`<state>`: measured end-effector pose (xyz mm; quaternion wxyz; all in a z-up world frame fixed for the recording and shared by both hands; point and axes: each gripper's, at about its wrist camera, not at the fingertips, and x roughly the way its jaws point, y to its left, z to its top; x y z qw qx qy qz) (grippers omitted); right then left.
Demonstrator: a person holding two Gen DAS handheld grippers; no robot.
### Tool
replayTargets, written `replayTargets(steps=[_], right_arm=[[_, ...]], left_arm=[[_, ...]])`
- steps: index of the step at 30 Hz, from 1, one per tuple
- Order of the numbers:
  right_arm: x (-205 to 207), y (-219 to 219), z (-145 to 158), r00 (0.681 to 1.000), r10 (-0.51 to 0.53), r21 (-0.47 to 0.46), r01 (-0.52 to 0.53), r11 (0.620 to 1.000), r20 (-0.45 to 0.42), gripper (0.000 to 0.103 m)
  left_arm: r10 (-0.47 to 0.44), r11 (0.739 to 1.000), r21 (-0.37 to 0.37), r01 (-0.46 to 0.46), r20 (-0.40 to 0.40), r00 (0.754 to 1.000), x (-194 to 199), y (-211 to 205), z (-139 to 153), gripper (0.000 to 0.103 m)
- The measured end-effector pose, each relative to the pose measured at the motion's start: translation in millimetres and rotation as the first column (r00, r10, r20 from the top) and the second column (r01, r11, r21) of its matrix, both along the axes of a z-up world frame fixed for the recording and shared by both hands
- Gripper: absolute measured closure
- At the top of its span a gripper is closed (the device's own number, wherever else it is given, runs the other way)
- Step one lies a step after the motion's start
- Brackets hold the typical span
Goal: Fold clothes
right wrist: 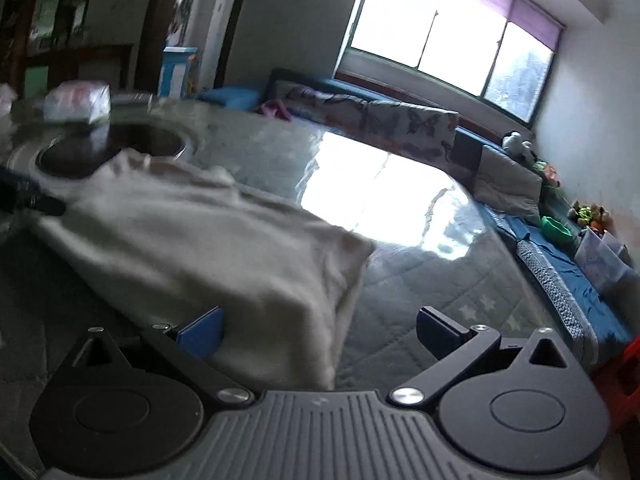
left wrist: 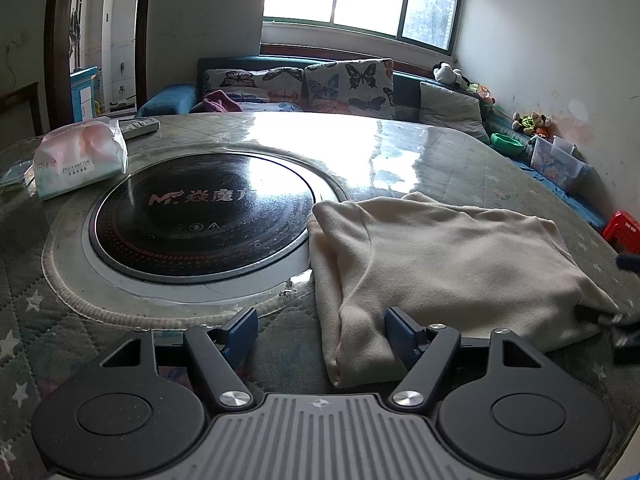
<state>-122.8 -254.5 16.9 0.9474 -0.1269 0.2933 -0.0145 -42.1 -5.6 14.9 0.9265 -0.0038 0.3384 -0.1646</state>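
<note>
A cream garment (left wrist: 448, 264) lies folded on the round table, to the right of the black hob. My left gripper (left wrist: 320, 336) is open, its jaws on either side of the garment's near left corner, low over the table. In the right wrist view the same garment (right wrist: 192, 248) is blurred, and my right gripper (right wrist: 320, 336) is open with the garment's near right corner between its jaws. The right gripper's fingers (left wrist: 624, 332) show at the garment's right edge in the left wrist view.
A black round induction hob (left wrist: 200, 212) is set in the table's middle. A tissue pack (left wrist: 80, 156) and a remote (left wrist: 140, 126) lie at the far left. The quilted table cover (left wrist: 480, 160) has a glossy sheet over it. A sofa with butterfly cushions (left wrist: 348, 84) stands behind, and a red stool (left wrist: 624, 230) at the right.
</note>
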Motion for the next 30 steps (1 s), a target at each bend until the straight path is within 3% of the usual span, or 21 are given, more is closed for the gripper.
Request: replayTargets(steps=[4,10,13,17,23,30], right_arm=[[6.0,-9.7,11.2,0.997,-0.053,0.011,0.052,0.999,0.050,0.000],[17.3,-26.2,-5.8,0.994,-0.107,-0.009,0.107,0.994,0.001,0.001],[14.7,-33.3,-1.3,0.993,-0.116,0.026,0.116,0.993,-0.008,0.001],[27.4,-35.1,10.6,0.994,-0.107,0.008,0.107,0.994,0.022,0.002],[72.6,-48.3,11.9,0.992,-0.129,0.058,0.130,0.990,-0.008,0.016],[98.1,-63.8,-5.2,0.987,-0.145,0.052,0.149,0.988,-0.066,0.020]], left_arm=[[0.000,1.000,0.000,0.000,0.000,1.000,-0.2,-0.2,0.2,0.030],[-0.002,1.000,0.005,0.002,0.001,1.000,-0.9,0.1,0.7,0.030],[-0.005,1.000,0.011,0.005,0.001,1.000,-0.8,-0.2,0.5,0.030],[-0.006,1.000,0.015,0.006,0.000,1.000,-0.5,-0.6,0.7,0.030],[0.000,1.000,0.021,0.000,-0.002,1.000,-1.2,-1.3,1.2,0.030],[-0.003,1.000,0.025,0.003,0.000,1.000,-1.2,-1.0,0.7,0.030]])
